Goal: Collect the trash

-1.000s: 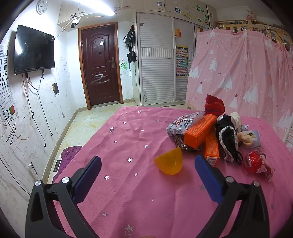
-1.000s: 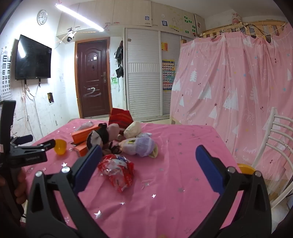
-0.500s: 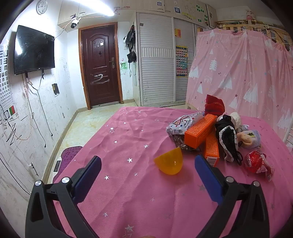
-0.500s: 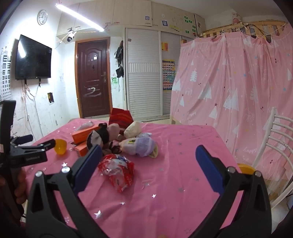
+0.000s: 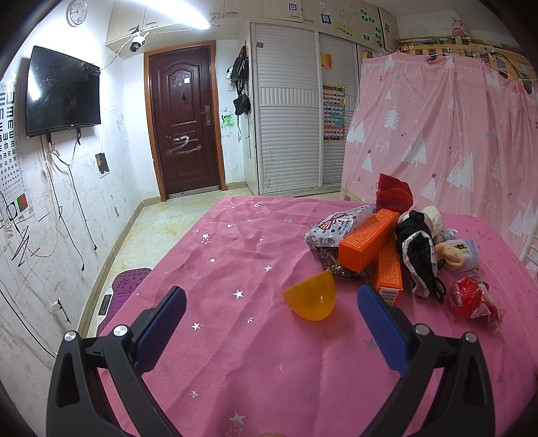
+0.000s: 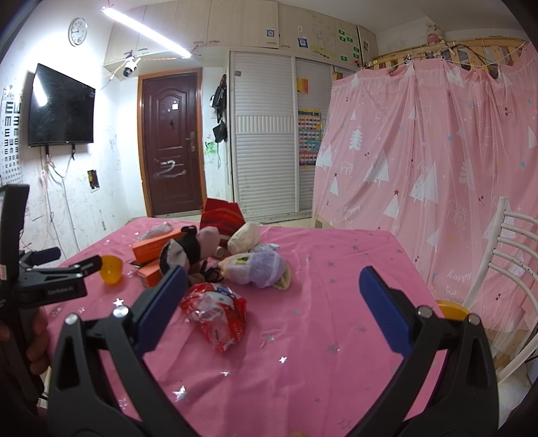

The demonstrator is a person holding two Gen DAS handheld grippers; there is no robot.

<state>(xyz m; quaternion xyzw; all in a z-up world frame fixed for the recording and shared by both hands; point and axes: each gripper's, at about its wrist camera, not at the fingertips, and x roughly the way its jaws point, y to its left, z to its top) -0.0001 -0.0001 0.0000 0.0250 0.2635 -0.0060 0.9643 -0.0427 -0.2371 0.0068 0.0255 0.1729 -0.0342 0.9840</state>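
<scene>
left gripper (image 5: pixel 269 306) fingers wide | right gripper (image 6: pixel 270 289) fingers wide | curtain (image 6: pixel 433 161) reads "happy"

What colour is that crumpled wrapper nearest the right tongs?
Red with white patches: the crumpled wrapper shows best in the right wrist view.

Wall TV (image 5: pixel 62 92), brown door (image 5: pixel 185 117), pink curtain (image 6: pixel 437 151), white chair (image 6: pixel 504 255), possibly socks (image 6: pixel 255 265).

A ceiling tube light (image 6: pixel 148 32) floods the room brightly, blown out white in the left view; it glares off the wall television (image 5: pixel 62 92); fisheye bending curves the door (image 5: pixel 185 117) and blackens corners; shadows on the tabletop (image 5: pixel 255 363) stay soft; focus is sharp.
</scene>
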